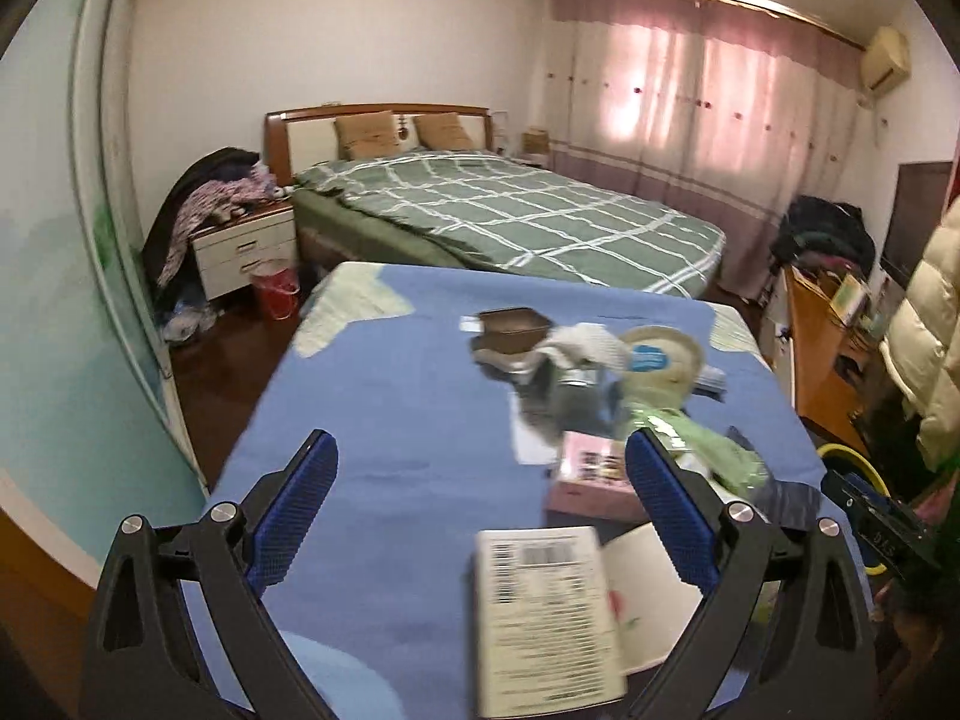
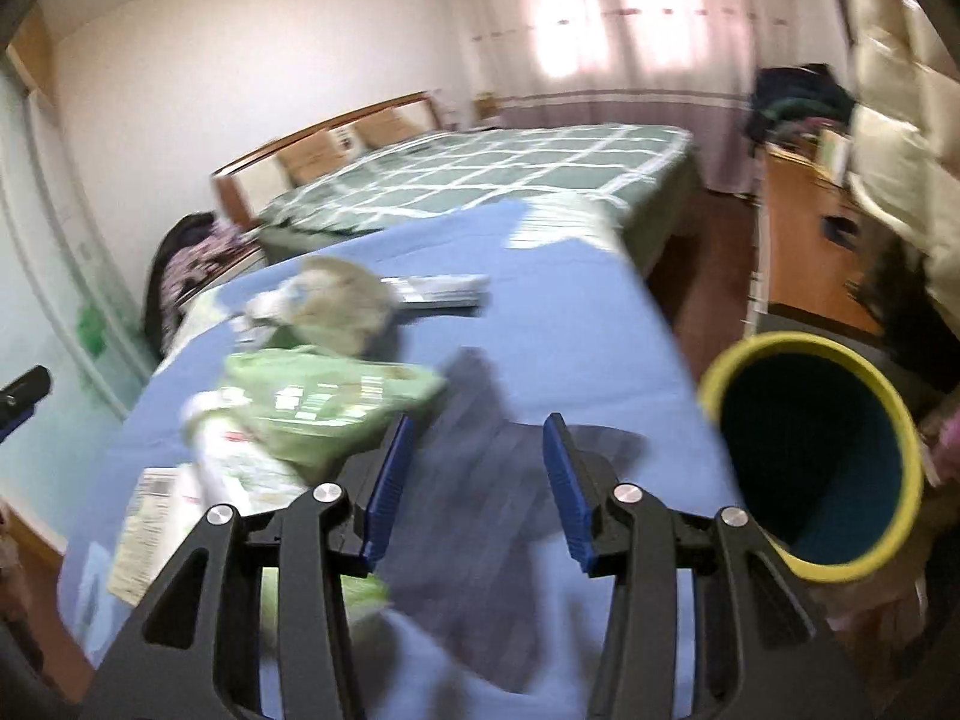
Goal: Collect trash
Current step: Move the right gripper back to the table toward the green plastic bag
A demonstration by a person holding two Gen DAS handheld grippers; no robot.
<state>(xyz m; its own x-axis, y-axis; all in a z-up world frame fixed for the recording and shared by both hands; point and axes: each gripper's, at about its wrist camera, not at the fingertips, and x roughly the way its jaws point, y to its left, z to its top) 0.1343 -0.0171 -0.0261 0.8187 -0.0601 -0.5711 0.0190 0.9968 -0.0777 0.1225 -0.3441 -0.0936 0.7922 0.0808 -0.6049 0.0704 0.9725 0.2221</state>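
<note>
Two grippers hover over the blue-covered surface (image 1: 384, 420). Left gripper (image 1: 480, 498): jaws spread wide, holding nothing. Right gripper (image 2: 477, 486): jaws partly open, empty. Most trash sits mid-surface: a green wrapper (image 2: 324, 402), a pink box (image 1: 594, 474), a white barcoded box (image 1: 546, 618). Just off the surface's right edge stands a yellow-rimmed bin (image 2: 816, 456).

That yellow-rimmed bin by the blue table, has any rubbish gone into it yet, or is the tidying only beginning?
Only beginning, it seems. The bin shows a dark inside with nothing visible in it. Neither the left gripper nor the right gripper holds anything; both are open. Still on the blue table: the green wrapper, a pink box, a barcoded carton and crumpled paper.
</note>
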